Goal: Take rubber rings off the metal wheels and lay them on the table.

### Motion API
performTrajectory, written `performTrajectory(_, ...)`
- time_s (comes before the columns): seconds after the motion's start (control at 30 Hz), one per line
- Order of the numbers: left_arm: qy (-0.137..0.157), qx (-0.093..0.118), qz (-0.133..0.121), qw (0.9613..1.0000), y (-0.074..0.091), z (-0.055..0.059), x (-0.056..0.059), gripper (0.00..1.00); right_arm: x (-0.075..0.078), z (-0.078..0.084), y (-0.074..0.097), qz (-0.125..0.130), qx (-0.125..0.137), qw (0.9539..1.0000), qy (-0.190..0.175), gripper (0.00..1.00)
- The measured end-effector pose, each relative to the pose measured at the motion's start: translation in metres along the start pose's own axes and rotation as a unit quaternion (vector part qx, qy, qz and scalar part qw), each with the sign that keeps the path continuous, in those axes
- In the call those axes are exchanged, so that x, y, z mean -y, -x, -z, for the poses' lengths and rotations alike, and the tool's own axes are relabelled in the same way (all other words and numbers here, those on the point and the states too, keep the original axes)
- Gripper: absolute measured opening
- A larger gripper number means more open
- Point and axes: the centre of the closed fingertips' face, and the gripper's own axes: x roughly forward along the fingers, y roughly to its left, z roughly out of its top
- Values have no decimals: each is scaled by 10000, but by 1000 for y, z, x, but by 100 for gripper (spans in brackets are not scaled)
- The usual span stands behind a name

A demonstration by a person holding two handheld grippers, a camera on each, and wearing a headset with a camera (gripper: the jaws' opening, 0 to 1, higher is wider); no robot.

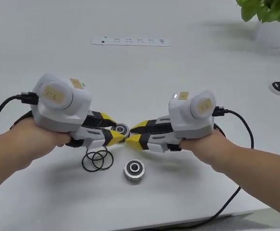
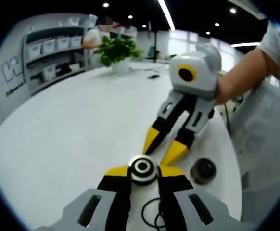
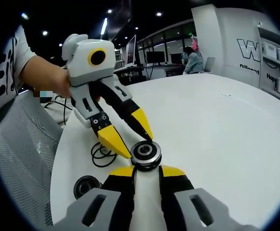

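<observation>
**Head view:** above the near middle of the white worktop [image 1: 188, 62], the left gripper [image 1: 117, 131] and right gripper [image 1: 130, 134] meet at a metal wheel [image 1: 120, 129]. Several rubber rings [image 1: 97, 159] lie overlapping by the near edge, with a second wheel [image 1: 134, 170] beside them. A power strip [image 1: 132, 41] lies toward the far edge.

**Left gripper view:** its jaws pinch the wheel. Shelves [image 2: 48, 48] line the room.

**Right gripper view:** its jaws, slightly parted, touch the wheel's rim; grip unclear.

The task looks partly done.
</observation>
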Motion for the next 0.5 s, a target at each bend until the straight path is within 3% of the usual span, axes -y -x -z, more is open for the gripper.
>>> performTrajectory(0.23, -248, -36, -29, 9997, -3, -1, 1, 18, 0, -1, -1, -8, 44, 10000, -42, 15)
performTrajectory(0.5, -230, -11, -63, 9997, -6, 0, 0, 14, 1, -1, -1, -18, 77, 9999, -95, 15)
